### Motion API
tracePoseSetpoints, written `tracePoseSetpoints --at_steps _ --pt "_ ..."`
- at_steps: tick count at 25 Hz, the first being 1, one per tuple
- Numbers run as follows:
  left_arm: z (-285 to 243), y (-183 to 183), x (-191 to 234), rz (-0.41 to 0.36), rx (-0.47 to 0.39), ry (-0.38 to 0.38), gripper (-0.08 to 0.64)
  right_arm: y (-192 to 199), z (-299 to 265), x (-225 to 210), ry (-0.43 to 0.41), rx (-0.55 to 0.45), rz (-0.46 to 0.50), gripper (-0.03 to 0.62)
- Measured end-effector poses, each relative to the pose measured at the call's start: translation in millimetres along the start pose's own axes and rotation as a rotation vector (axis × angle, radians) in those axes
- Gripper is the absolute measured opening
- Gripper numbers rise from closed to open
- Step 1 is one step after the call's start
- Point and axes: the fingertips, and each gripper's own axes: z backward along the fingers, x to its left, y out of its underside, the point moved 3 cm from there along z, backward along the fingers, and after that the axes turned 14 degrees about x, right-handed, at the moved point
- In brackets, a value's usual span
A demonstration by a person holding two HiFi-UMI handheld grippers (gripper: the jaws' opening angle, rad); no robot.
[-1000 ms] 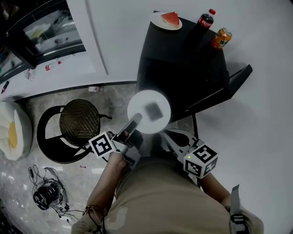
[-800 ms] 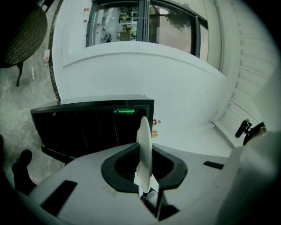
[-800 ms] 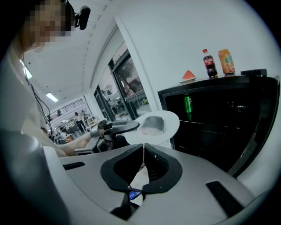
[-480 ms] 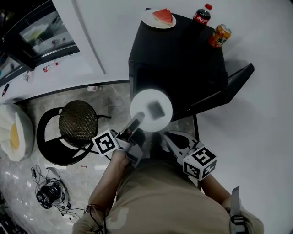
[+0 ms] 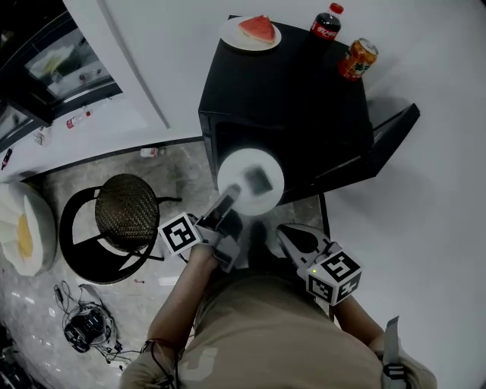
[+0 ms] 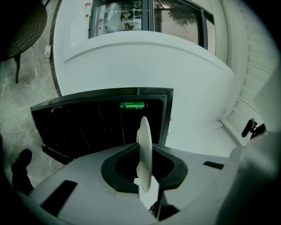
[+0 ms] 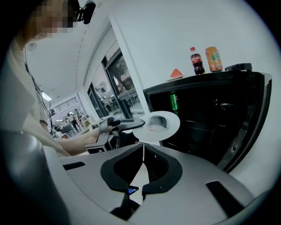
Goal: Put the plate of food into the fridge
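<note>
The white plate of food [image 5: 237, 172] hangs level right in front of the open black fridge [image 5: 288, 91], with a grey chunk sitting on it. The left gripper [image 5: 228, 203] pinches the plate's near rim, forearm stretched toward the fridge. The right gripper [image 5: 285, 232] is tucked close to the body near the fridge door [image 5: 387, 137], jaws pressed together on nothing. On top of the fridge: watermelon plate [image 5: 250, 32], cola bottle [image 5: 325, 23], orange can [image 5: 358, 59].
</note>
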Motion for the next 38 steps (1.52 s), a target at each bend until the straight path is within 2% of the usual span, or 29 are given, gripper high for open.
tracePoseSetpoints --at_steps 9,21,29,38 --pt "-24 -12 21 -0.010 0.009 -0.036 0.035 5 3 -14 0.019 0.018 -0.017 0.023" --pt "-50 -24 34 -0.010 -0.001 -0.041 0.035 8 -2 -20 0.022 0.038 -0.005 0.023" --pt "-65 -25 43 0.029 0.001 -0.039 0.035 10 -1 -30 0.043 0.040 -0.025 0.023" --pt "-73 -27 56 0.034 -0.012 -0.070 0.035 14 3 -39 0.061 0.043 -0.046 0.023"
